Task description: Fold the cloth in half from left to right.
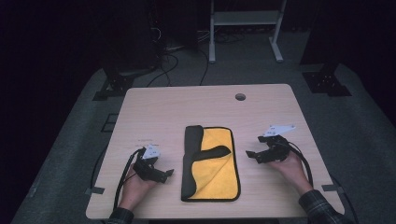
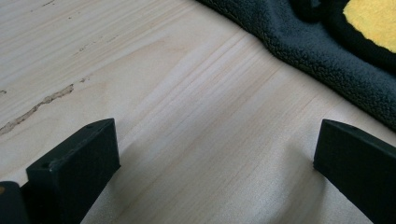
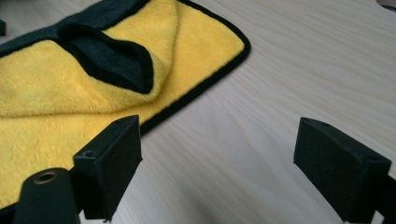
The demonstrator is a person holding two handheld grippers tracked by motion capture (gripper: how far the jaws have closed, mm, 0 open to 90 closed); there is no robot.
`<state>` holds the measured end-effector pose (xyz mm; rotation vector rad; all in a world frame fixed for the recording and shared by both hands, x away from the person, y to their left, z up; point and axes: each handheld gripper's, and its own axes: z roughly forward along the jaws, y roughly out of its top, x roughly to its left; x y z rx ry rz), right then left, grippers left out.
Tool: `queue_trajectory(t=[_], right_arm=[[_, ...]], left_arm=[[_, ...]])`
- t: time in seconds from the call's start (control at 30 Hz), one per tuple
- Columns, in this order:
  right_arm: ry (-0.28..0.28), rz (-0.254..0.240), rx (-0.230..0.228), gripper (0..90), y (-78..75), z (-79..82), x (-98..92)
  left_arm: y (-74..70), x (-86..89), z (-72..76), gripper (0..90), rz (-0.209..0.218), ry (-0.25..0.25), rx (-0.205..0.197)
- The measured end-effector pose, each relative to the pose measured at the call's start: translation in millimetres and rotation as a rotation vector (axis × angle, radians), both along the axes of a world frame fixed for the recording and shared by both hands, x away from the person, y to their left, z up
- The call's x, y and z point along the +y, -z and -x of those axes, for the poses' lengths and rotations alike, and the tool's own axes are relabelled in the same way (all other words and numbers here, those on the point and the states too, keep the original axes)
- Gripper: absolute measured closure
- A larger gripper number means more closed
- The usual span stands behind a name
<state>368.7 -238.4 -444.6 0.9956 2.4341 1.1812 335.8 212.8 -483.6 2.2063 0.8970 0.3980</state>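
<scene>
Both tools, left [image 1: 169,172] and right [image 1: 253,154], are sitting wide open, holding nothing. Cloth [image 1: 215,163] is looking soft, light, floppy; I'm eyeing its black-edged corner [image 3: 240,44].

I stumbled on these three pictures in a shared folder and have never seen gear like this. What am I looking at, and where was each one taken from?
A person sits at a wooden table holding a hand-operated two-jaw gripper in each hand: the left gripper and the right gripper. The wide picture comes from a camera fixed above, looking down. The two close-ups come from small cameras riding on each gripper, looking along its black jaws. Between the grippers lies a yellow cloth with a black edge and dark backing, partly folded over itself. Both grippers are open with only bare table between the jaws, so nothing is held.
</scene>
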Motion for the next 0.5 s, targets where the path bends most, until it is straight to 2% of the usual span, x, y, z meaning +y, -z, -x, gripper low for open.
queue_trajectory(t=[0.1, 0.17, 0.5], right_arm=[[-0.024, -0.02, -0.005, 15.9, -1.0, -2.7, 9.7], [-0.042, -0.005, -0.003, 15.8, -1.2, -5.0, 16.0], [-0.096, -0.038, -0.023, 17.3, -12.6, -15.0, 43.2]], left_arm=[[0.1, -0.1, 0.0, 0.0, 0.0, -0.002, 0.0], [0.1, -0.1, -0.1, 0.0, 0.0, -0.002, 0.0], [0.0, 0.0, -0.2, 0.0, 0.001, -0.002, 0.001]])
